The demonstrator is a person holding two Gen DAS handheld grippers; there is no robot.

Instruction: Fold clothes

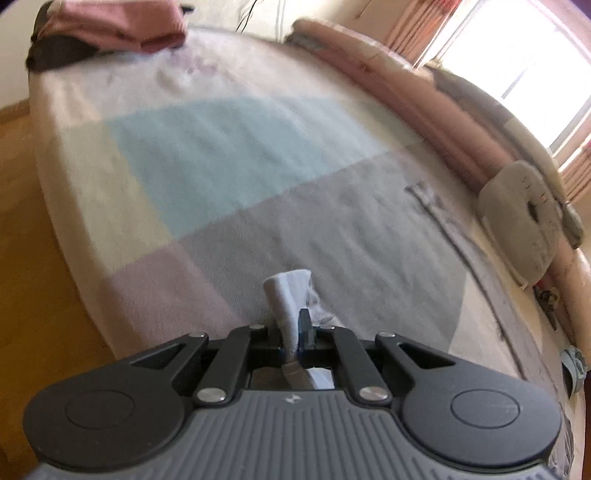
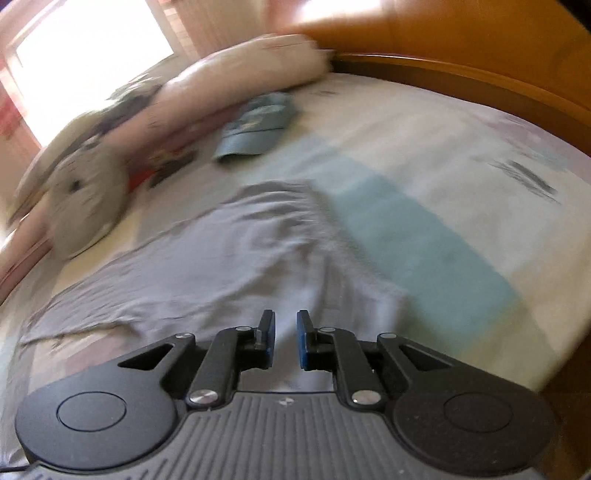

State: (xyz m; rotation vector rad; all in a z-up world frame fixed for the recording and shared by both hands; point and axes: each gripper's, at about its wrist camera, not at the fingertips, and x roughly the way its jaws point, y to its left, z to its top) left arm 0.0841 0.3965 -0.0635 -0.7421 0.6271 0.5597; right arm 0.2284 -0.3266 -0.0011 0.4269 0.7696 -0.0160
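Lying across the bed: the bed (image 2: pixel 424 122), in a colour-blocked sheet, is filling both views; a grey garment (image 2: pixel 207 251) is spreading rumpled over its near part, beside the sheet's teal patch.
Bed's far edge: a long pink bolster (image 2: pixel 221 81) and a round grey cushion (image 2: pixel 85 199) are lining it, with a folded blue garment (image 2: pixel 255 125) lying just beside the bolster.
Bed's far corner, left wrist view: a pink folded stack (image 1: pixel 118 26) is sitting on something dark.
Step in hand: one hand is appearing to let go while the other is keeping hold, so the fold is probably mid-way; doing it well is calling for the held corner to be carried taut and level over the bed, edges lined up, creases smoothed before the next fold.
Left gripper (image 1: pixel 295 325): its jaws are pressing together on a twisted strip of pale cloth (image 1: pixel 288 295), which is running up between the blue pads above the bed's grey patch.
Right gripper (image 2: pixel 286 332): its jaws are standing slightly apart over the grey garment, with nothing visibly pinched between them; whether the pads are brushing the fabric below is unclear in the blur.
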